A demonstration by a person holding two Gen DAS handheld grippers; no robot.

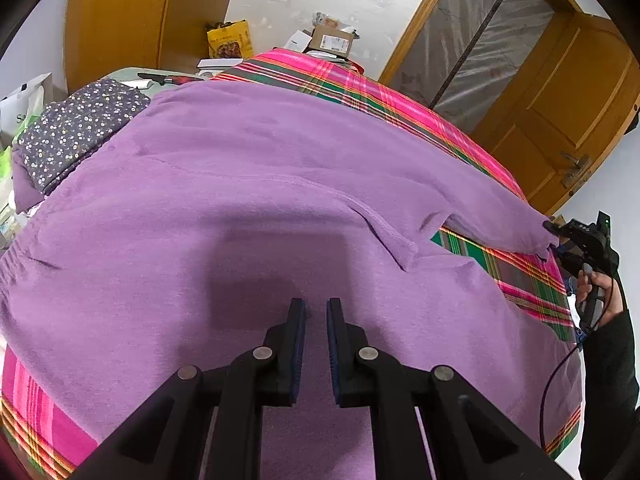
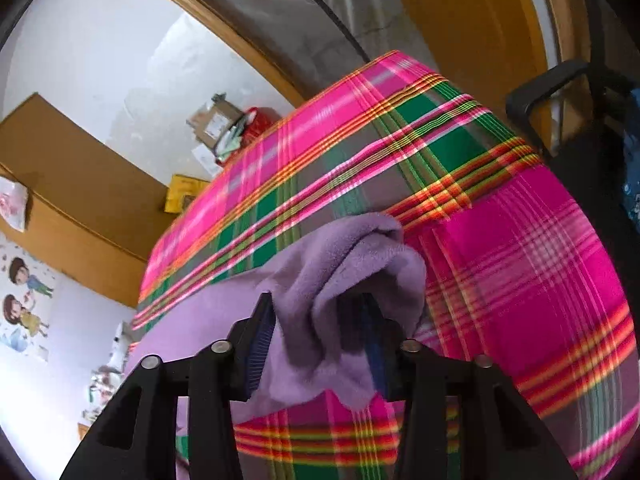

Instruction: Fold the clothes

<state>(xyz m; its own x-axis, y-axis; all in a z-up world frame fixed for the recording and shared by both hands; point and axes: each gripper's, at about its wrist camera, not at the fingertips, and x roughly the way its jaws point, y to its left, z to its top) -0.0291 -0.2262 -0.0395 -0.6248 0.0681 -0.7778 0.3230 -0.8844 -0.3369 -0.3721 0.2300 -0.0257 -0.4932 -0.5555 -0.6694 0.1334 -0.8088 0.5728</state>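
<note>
A purple fleece garment (image 1: 248,184) lies spread flat over a pink, green and orange plaid cloth (image 1: 360,92) on the table. My left gripper (image 1: 316,312) hovers just above the garment's near part, jaws a small gap apart and empty. One sleeve stretches right to its cuff (image 1: 532,236), where my right gripper (image 1: 554,236) holds it. In the right wrist view the right gripper (image 2: 318,312) is shut on the bunched purple cuff (image 2: 360,264), lifted a little above the plaid cloth (image 2: 500,264).
A folded dark floral garment (image 1: 76,132) lies at the table's far left. Cardboard boxes (image 1: 332,40) and a yellow package (image 1: 230,40) stand at the far edge. A wooden door (image 1: 560,112) is at right. A black chair (image 2: 560,92) stands beyond the table.
</note>
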